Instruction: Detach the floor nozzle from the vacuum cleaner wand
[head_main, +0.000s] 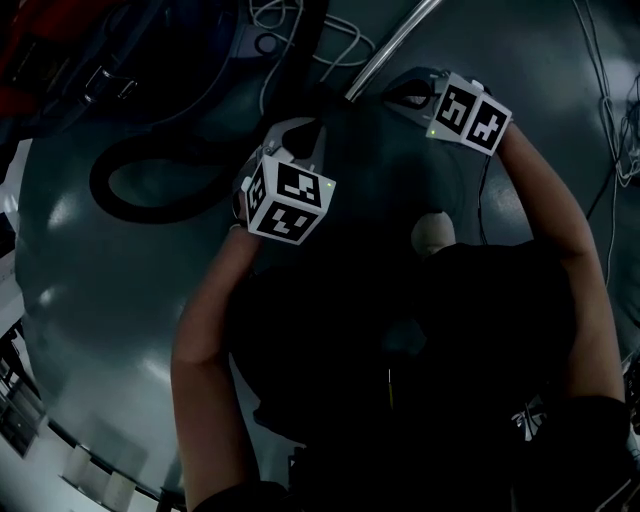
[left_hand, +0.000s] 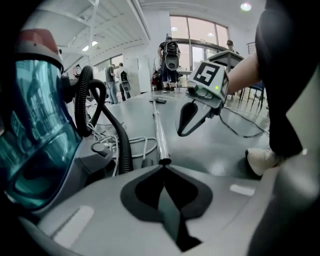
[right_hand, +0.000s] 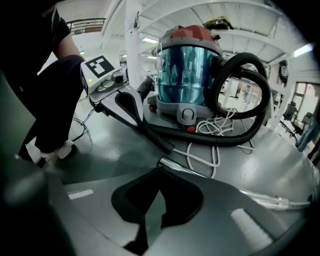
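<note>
My L tongs (left_hand: 165, 197) and R tongs (right_hand: 149, 212) both closed, empty. Wand (left_hand: 159, 132) just ahead: rigid, slick metal; I'd clamp near its end.

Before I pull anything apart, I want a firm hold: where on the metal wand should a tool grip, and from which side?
Probably the bare straight stretch of the metal wand, from above, jaws straddling its width: it lies flat on the floor, a thin round tube.

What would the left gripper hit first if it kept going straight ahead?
Probably the near end of the metal wand, just past the shut tips of the left gripper; depth is unclear.
</note>
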